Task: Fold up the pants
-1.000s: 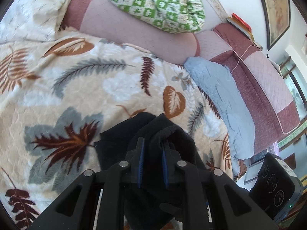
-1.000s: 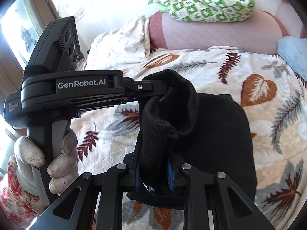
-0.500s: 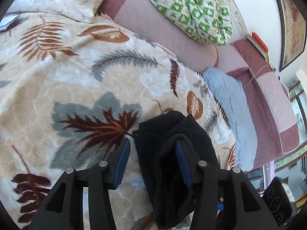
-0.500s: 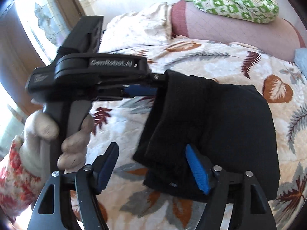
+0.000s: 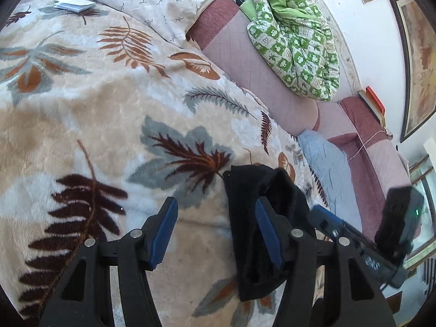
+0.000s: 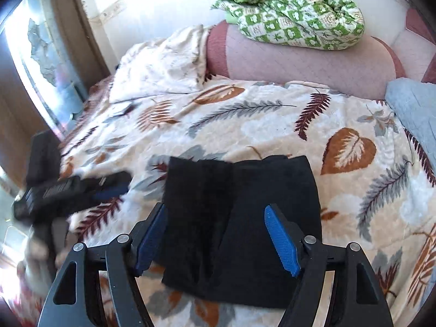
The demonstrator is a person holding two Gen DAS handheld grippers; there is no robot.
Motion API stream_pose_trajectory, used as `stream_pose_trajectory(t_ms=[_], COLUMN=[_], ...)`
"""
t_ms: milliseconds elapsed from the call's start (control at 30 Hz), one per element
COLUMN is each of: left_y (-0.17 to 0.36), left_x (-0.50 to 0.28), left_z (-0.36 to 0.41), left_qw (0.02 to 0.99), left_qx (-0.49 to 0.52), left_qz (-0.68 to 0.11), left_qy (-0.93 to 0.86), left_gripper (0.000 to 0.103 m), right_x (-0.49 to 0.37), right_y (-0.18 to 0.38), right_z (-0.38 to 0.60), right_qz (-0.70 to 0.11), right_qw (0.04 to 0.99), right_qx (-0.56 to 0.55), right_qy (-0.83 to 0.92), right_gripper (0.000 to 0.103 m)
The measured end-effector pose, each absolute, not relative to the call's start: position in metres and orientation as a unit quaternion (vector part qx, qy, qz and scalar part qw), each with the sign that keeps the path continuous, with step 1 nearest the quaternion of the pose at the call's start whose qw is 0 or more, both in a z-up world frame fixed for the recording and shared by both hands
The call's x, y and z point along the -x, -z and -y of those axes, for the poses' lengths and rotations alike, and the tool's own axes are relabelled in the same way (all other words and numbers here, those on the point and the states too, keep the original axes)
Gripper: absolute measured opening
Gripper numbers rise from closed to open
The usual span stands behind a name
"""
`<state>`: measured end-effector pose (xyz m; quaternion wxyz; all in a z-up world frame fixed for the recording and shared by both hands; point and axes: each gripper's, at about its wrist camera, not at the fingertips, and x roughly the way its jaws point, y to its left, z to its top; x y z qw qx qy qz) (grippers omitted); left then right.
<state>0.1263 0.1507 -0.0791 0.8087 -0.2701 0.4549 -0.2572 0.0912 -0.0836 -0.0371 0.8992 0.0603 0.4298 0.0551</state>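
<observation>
We see the folded black pants (image 6: 239,226) lying on the leaf-patterned plush blanket (image 6: 272,125), toward its near edge. At the blanket's far edge runs a pink quilted bolster (image 6: 299,62), with a green-and-white checked quilt (image 6: 294,8) heaped on top. A cream sprigged pillow (image 6: 163,68) sits at the far left corner, a small white booklet (image 5: 73,4) before it. A pale blue folded cloth (image 5: 329,174) lies along the right edge.
</observation>
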Motion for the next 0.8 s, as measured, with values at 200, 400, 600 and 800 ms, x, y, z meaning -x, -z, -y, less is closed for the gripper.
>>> stream_pose_trajectory(t_ms=[200,400,600,800], left_y=[0.079,0.096,0.11,0.115], left_x=[-0.104,-0.1,-0.099,-0.095], left_z=[-0.147,-0.143,-0.138,-0.137], left_qw=[0.835,0.816,0.801,0.807], left_qx=[0.218,0.231,0.246,0.235], left_qz=[-0.431,-0.445,-0.455,-0.447], left_qy=[0.263,0.288,0.302,0.306], left_gripper=[0.059,0.063,0.064,0.063], right_x=[-0.145,-0.124,0.003,0.151], right_y=[0.082,0.061,0.0,0.02], right_z=[0.061,0.063,0.133,0.252], right_qz=[-0.496,-0.452,-0.366,-0.333], right_qw=[0.868,0.892,0.927,0.907], right_qx=[-0.012,-0.021,-0.04,-0.204], right_qy=[0.01,-0.004,0.069,0.157], right_gripper=[0.08,0.083,0.084,0.092])
